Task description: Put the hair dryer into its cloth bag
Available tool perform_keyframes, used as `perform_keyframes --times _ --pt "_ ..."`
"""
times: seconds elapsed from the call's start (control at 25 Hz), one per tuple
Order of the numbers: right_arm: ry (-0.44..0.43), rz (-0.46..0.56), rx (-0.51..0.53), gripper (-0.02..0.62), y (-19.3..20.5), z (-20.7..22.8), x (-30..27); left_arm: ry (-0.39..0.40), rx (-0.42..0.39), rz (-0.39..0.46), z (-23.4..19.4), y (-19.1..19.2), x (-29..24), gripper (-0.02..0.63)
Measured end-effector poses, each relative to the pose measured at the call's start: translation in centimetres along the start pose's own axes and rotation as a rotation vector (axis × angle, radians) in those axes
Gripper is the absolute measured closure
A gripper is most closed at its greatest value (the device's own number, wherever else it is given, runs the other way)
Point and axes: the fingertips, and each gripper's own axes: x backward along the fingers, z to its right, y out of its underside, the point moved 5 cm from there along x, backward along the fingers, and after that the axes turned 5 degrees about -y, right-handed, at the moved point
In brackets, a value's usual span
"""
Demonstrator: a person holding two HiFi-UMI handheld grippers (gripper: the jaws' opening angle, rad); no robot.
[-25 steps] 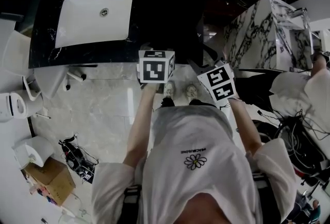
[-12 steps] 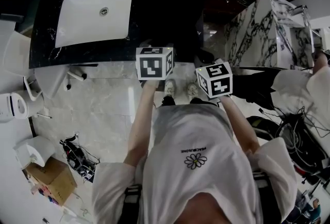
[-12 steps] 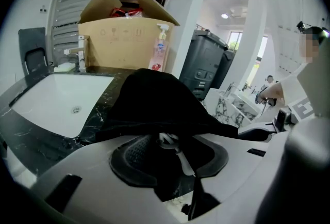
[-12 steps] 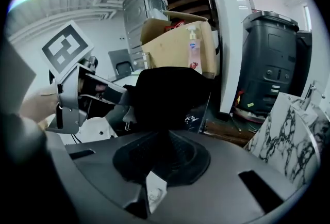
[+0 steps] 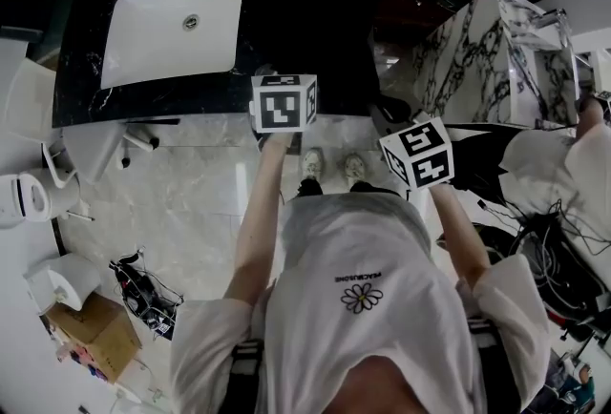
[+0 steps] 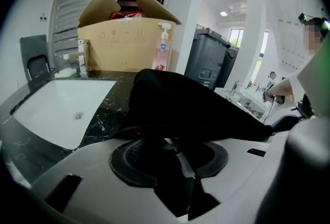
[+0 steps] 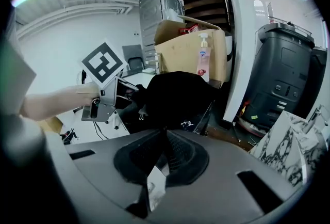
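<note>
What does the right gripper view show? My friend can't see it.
The right gripper, its jaws just closed, pinches a black cloth bag that the left gripper holds from the other side. Behind stand a cardboard box and a soap bottle.

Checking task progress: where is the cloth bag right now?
In the left gripper view the black cloth bag is pinched in the left claw, above the dark counter right of the white sink.

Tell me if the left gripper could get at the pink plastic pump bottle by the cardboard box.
Probably not yet: the left gripper is clamped on the black cloth bag, which drapes across its jaws, and the pink plastic pump bottle stands far back on the black marble counter.
</note>
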Motion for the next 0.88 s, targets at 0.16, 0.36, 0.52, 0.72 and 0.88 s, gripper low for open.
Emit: perform_keyframes --times 0.16,0.36,0.52,0.72,0.88 --pt "-0.004 -0.005 0.002 0.581 0.1 0.3 -0.1 -0.004 -0.008 0.013 0.1 0.0 -0.1 0.437" --pt "0.039 -0.010 0.020 0.578 0.2 0.5 -0.2 -0.016 -0.022 0.046 0.2 0.0 0.9 0.422" --pt "0.066 0.007 0.026 0.451 -0.3 0.7 0.6 -0.017 0.005 0.107 0.2 -0.2 3.2 0.367" --pt "0.106 0.123 0.051 0.436 -3.7 1.1 3.8 -0.020 0.004 0.205 -0.1 -2.1 7.8 0.368" --pt "0.155 0.260 0.077 0.436 -8.0 1.8 6.8 -0.040 -0.031 0.325 0.0 -5.4 12.4 0.371"
